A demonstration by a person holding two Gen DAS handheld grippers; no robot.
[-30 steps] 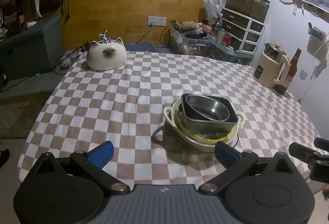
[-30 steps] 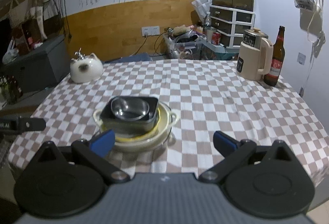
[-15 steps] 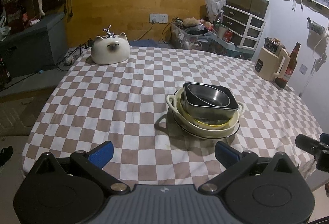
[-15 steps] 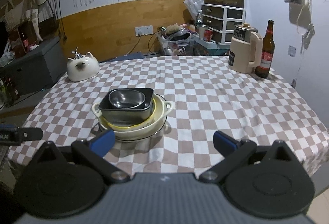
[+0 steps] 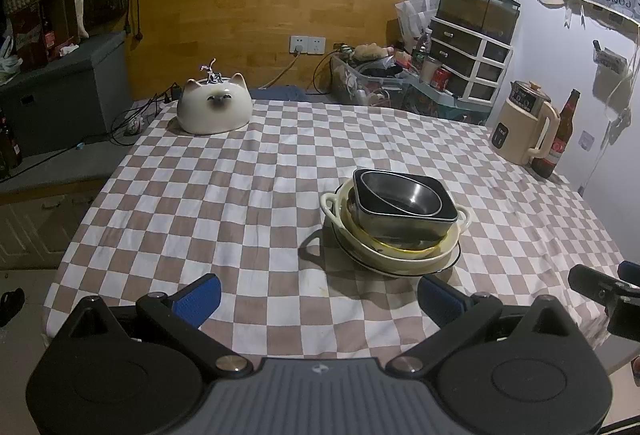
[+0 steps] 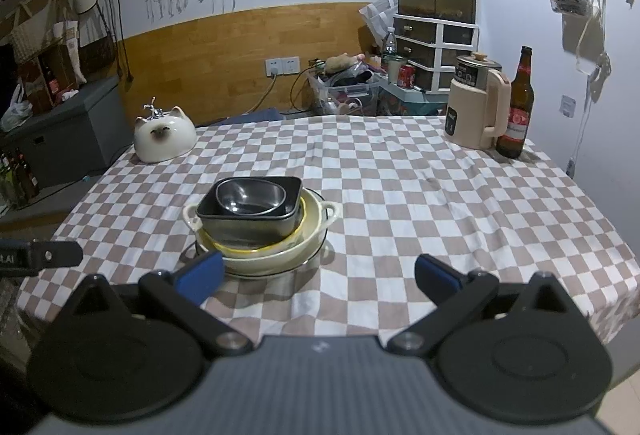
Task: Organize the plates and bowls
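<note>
Presently, findings by item, stack outward:

Stack position: nested dishes (image 5: 396,219) stand on the checked tablecloth (image 5: 224,195), near the front edge, at about 1 o'clock from the left gripper and 11 o'clock from the right.

Top piece: steel bowl (image 5: 400,193) sits inside a dark square dish (image 5: 408,213). Judged light, stiff and slick; thin rim suits a pinch grip.

Middle piece: cream two-handled bowl (image 5: 400,251) carries the square dish, with a yellow rim showing inside it. Judged ceramic, heavy and chip-prone; the side handles at 9 and 3 o'clock look the safest hold.

Base piece: dark-rimmed plate (image 5: 452,261) lies beneath, flat on the cloth. Judged hard to get under; lift only after the upper pieces are off.

Stack hazard: square dish rests slightly tilted in the round bowl; lifting the whole pile at once risks sliding.

Left gripper (image 5: 320,299): jaws spread wide, holding nothing, short of the stack and clear of it.

Right gripper (image 6: 318,275): jaws likewise wide apart and empty; its left pad appears in front of the stack's near rim; contact cannot be told.

Surroundings: cat-shaped ceramic piece (image 5: 215,109) at 11 o'clock on the far corner; cream kettle (image 6: 478,107) and brown bottle (image 6: 520,107) touching or just beside each other at 2 o'clock, all well apart from the stack.

Cloth: soft and wrinkled; judged liable to drag if a dish is slid.
</note>
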